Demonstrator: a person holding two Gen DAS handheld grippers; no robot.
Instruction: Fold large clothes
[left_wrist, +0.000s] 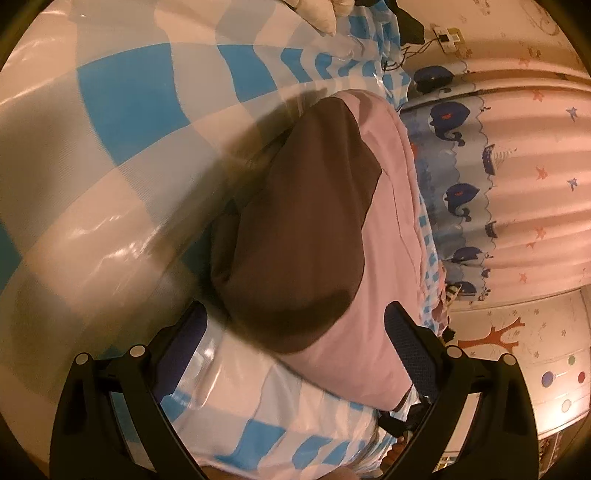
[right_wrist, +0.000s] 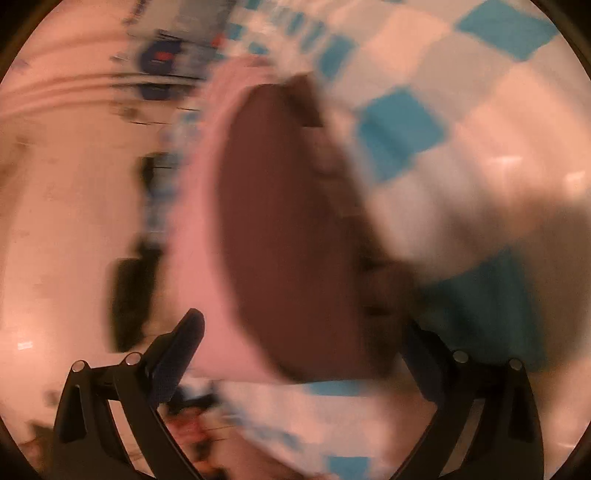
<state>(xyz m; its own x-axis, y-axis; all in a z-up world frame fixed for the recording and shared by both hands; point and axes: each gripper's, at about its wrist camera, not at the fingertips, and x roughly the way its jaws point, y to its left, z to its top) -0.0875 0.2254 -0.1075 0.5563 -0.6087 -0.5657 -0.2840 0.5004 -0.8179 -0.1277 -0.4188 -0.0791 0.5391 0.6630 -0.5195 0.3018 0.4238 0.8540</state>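
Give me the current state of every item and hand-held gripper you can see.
Brown garment: folded compact, lying on the pink garment.
Pink garment: folded, lying flat on the checkered cover.
Checkered cover: spread out, glossy.
Curtain: hanging, drawn.
Left hand-held gripper: open, empty.
Right hand-held gripper: open, empty; view motion-blurred.

A glossy blue-and-white checked tablecloth (left_wrist: 122, 122) covers the table; a folded brown garment (left_wrist: 295, 229) on pink cloth (left_wrist: 373, 295) lies near its edge.
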